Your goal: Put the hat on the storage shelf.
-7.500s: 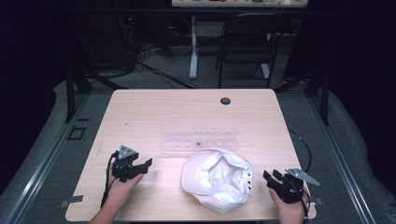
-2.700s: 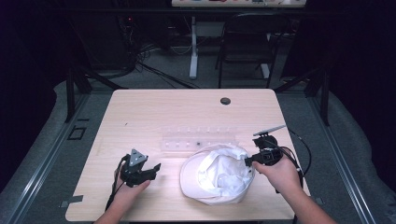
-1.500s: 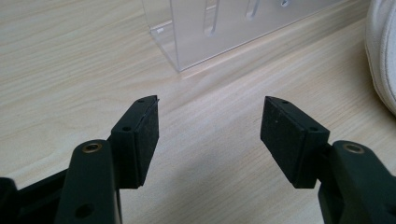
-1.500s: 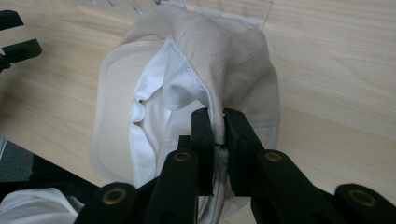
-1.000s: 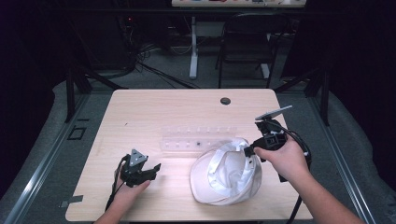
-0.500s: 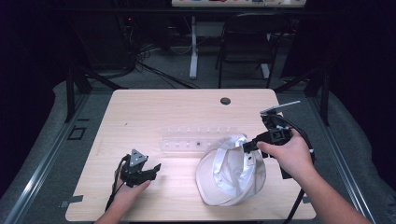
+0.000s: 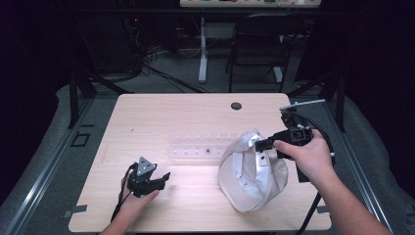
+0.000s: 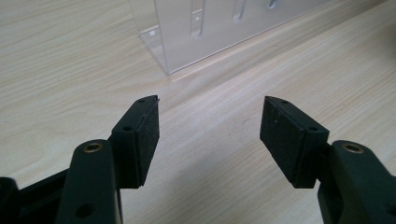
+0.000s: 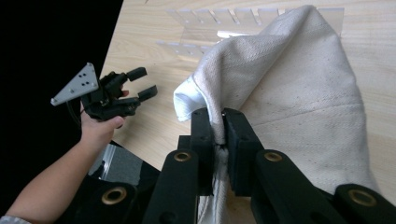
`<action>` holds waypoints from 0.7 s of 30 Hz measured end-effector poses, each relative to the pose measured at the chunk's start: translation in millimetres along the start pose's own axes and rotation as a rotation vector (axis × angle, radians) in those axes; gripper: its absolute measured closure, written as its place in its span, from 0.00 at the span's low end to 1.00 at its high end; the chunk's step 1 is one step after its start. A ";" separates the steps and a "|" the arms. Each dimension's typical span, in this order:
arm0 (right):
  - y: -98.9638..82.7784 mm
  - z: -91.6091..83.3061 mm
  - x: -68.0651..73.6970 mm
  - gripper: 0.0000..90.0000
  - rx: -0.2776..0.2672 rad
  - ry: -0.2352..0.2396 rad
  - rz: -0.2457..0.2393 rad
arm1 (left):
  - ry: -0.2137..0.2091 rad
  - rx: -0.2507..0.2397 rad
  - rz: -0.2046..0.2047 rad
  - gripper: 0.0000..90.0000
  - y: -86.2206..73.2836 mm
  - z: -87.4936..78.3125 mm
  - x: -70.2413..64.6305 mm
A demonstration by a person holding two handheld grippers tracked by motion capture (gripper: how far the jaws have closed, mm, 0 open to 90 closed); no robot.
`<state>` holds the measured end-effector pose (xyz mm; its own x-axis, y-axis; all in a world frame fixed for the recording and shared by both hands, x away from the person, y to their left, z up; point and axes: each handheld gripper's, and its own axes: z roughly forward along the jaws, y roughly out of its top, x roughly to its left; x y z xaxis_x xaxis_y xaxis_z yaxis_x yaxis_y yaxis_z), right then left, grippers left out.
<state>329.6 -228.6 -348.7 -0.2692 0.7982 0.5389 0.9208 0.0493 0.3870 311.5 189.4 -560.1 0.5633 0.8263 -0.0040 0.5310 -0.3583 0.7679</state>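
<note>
Clamped on a fold of the off-white canvas cloth hat (image 9: pixel 299 93), the right gripper (image 9: pixel 218 126) has its two black jaws pressed together with the fabric's hemmed edge pinched between the pads. In the high view the right gripper (image 7: pixel 264 144) is held in the person's right hand (image 7: pixel 306 156) above the right half of the pale wooden bench (image 7: pixel 161 112), and the hat (image 7: pixel 249 171) hangs from it as a limp, rounded bundle. The upper part of the hat is raised off the surface, while its lower part seems to rest on the wood near the front edge, though the contact cannot be made out for certain. Just behind the hat lies a clear acrylic rack with a row of slots (image 7: pixel 200 147), flat across the middle of the bench; the hat's top overlaps the rack's right end in that view.

The left gripper (image 7: pixel 161 178) sits low near the front left of the bench, held in the person's left hand (image 7: pixel 137 196), well apart from the hat. Its jaws are spread wide with nothing between them, and the left gripper (image 8: pixel 210 130) looks over bare wood towards a corner of the clear rack (image 8: pixel 219 28). A small dark round grommet (image 7: pixel 236 105) sits in the bench top near the far edge.
</note>
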 end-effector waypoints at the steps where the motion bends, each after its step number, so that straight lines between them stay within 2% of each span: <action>1: 0.6 -0.5 -0.2 0.92 -0.004 0.003 0.001 | -0.005 0.000 0.002 0.43 0.1 0.0 -0.5; 8: 5.2 -2.3 -3.5 0.92 -0.023 0.029 0.021 | -0.033 -0.018 0.010 0.43 1.0 -0.7 -4.8; 17: 10.5 -4.6 -1.2 0.92 -0.044 0.065 0.041 | -0.039 -0.022 -0.001 0.43 2.2 -1.6 -6.3; 21: 12.6 -5.1 2.1 0.92 -0.048 0.067 0.042 | -0.042 -0.026 -0.005 0.43 2.6 -2.4 -6.9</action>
<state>339.3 -229.4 -338.9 -0.2506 0.7566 0.6040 0.9173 -0.0137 0.3979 307.5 183.7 -556.5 0.5874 0.8086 -0.0343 0.5175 -0.3427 0.7841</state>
